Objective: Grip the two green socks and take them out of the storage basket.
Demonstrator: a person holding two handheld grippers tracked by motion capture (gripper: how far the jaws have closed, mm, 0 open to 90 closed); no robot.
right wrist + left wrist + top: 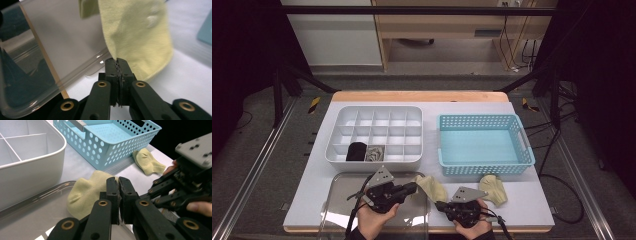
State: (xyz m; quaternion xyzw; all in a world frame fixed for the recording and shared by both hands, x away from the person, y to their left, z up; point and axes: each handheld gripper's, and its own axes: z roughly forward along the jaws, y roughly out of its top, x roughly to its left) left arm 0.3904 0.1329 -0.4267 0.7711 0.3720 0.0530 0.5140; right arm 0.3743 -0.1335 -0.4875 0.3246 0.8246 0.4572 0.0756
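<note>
Our right gripper (118,60) has its jaws pressed together on the edge of the pale yellow sock (136,32), pinching a bit of fabric right at the tips. The left gripper (118,180) is squeezed shut too, and it looks like it has the other end of the same sock (85,195) caught between its pads, though from its own view we can't quite see the fabric inside the pinch. In the high view the sock (430,187) sits stretched between the two tools, left gripper (414,188) on one end and right gripper (439,204) just below the other, near the front edge of the table (522,200).

Going by size for the rest: the white divided organizer box (377,162) sits at the back left, with a black rolled item (356,151) and a grey one (374,153) in two of its front compartments. The light blue perforated basket (486,170) is just beside it on the right. A clear plastic lid (337,200) lies flat in front of the organizer, under our left hand, and the held sock hangs partly over its corner. A second yellow sock (493,188) lies loose in front of the basket, near the right gripper but apart from it.

No brand names or readable writing on anything that we can make out.
</note>
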